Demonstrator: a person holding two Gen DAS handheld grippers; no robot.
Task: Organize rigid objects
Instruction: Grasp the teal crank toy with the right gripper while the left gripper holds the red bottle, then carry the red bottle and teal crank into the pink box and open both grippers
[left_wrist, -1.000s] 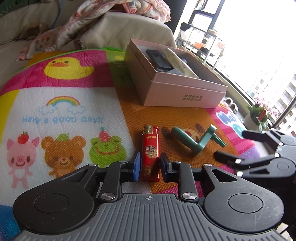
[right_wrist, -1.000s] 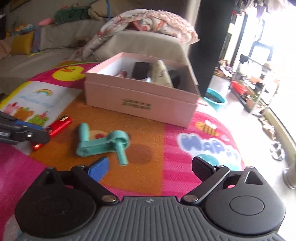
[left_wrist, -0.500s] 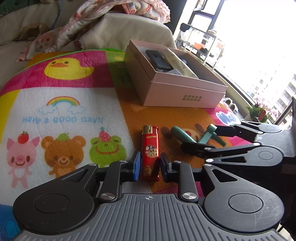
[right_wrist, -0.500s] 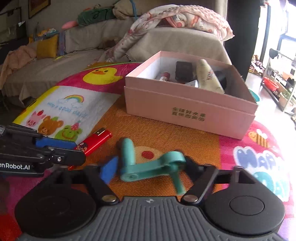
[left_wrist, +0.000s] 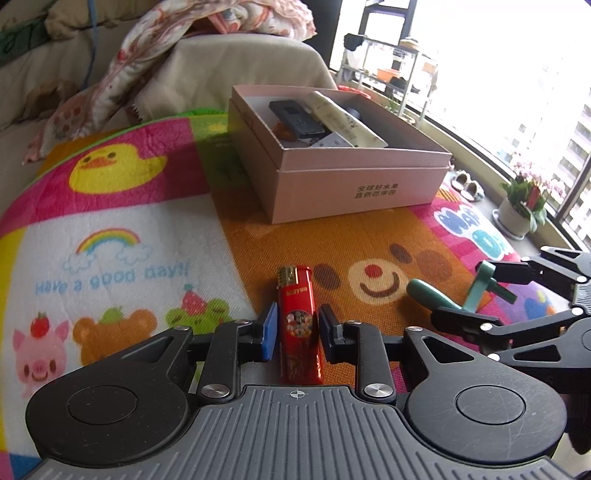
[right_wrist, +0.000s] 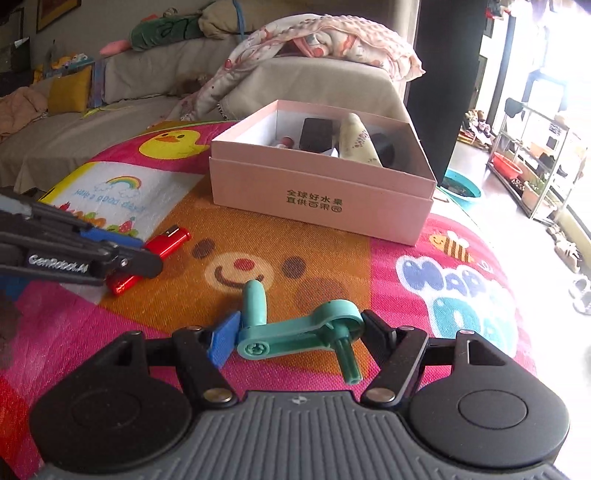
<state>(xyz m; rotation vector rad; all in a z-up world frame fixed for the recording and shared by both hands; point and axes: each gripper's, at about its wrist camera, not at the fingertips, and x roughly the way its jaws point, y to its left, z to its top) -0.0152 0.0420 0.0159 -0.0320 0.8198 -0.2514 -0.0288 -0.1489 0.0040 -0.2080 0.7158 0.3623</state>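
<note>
A red lighter (left_wrist: 299, 325) lies on the colourful play mat between the fingers of my left gripper (left_wrist: 295, 328); the pads stand close on both sides with a thin gap, so it is open around it. The lighter also shows in the right wrist view (right_wrist: 162, 247). A teal crank handle (right_wrist: 299, 328) sits between the fingers of my right gripper (right_wrist: 299, 336), which touch both its ends and have lifted it. The handle also shows in the left wrist view (left_wrist: 458, 291). An open pink box (left_wrist: 354, 184) holding several items stands behind.
The mat (left_wrist: 110, 206) covers the surface. A sofa with a blanket (right_wrist: 325, 40) stands behind the box (right_wrist: 325, 199). A potted plant (left_wrist: 521, 210) and a shelf rack (right_wrist: 532, 155) are at the right by the window. A teal basin (right_wrist: 461, 188) sits on the floor.
My right gripper has closed in on the teal crank handle and drawn it back and up from the mat. My left gripper has stayed around the lighter.
</note>
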